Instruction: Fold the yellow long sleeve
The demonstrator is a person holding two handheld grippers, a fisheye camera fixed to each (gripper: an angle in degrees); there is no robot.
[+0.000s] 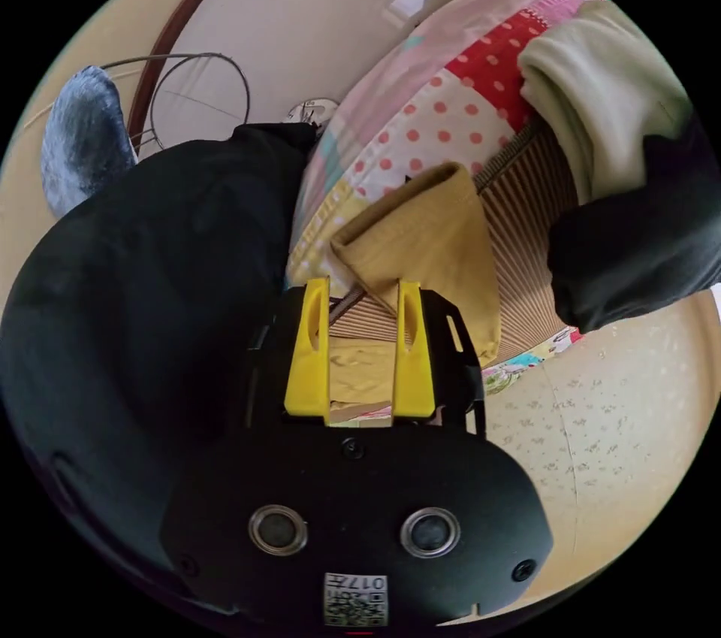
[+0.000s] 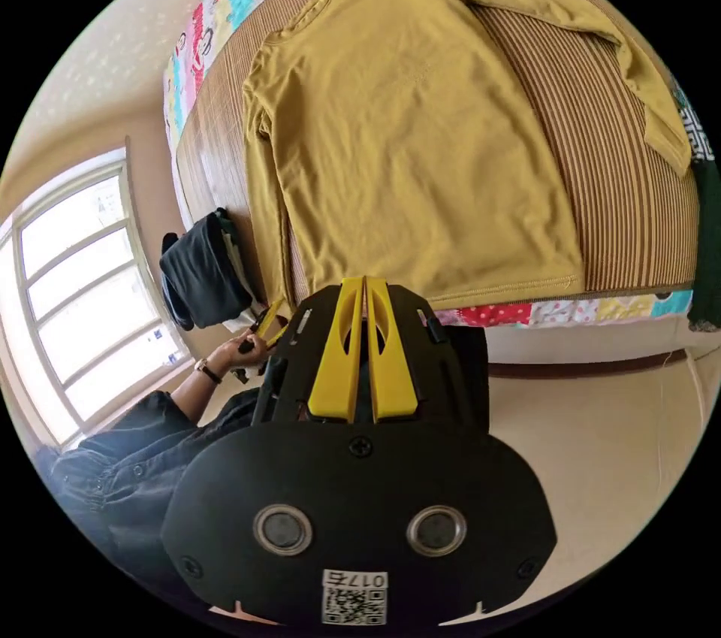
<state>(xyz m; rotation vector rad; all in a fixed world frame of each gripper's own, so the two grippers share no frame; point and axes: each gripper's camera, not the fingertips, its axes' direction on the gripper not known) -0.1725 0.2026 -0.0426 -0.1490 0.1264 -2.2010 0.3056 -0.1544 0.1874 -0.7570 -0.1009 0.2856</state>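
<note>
We see the yellow long sleeve shirt [image 2: 405,134] spread flat on a brown striped mat [image 2: 638,217] that covers a bed. Its body lies smooth, its hem runs along the mat's edge nearest our right gripper, and one sleeve stretches out across the mat toward the far side. The other sleeve runs down along the shirt's side toward the mat's corner.

In the left gripper view, that sleeve's cuff [image 1: 428,247] hangs lifted off the mat, folded into a soft cone just beyond the jaws. Our left gripper [image 1: 360,292] has its yellow jaws spread apart, with yellow cloth showing between them; we cannot tell whether either jaw touches the fabric. In the right gripper view, we see this gripper small at the mat's corner, held in a person's hand [image 2: 244,351] with a watch on the wrist.

Our right gripper [image 2: 364,285] has its jaws pressed together with nothing between them, their tips just at the shirt's hem.

Under the mat lies a patchwork quilt [image 1: 420,112] with dotted squares. A pile of folded dark and cream clothes [image 1: 623,164] sits on the mat near the cuff. A window [image 2: 82,292] shows beside the person's dark sleeve [image 2: 128,442].
</note>
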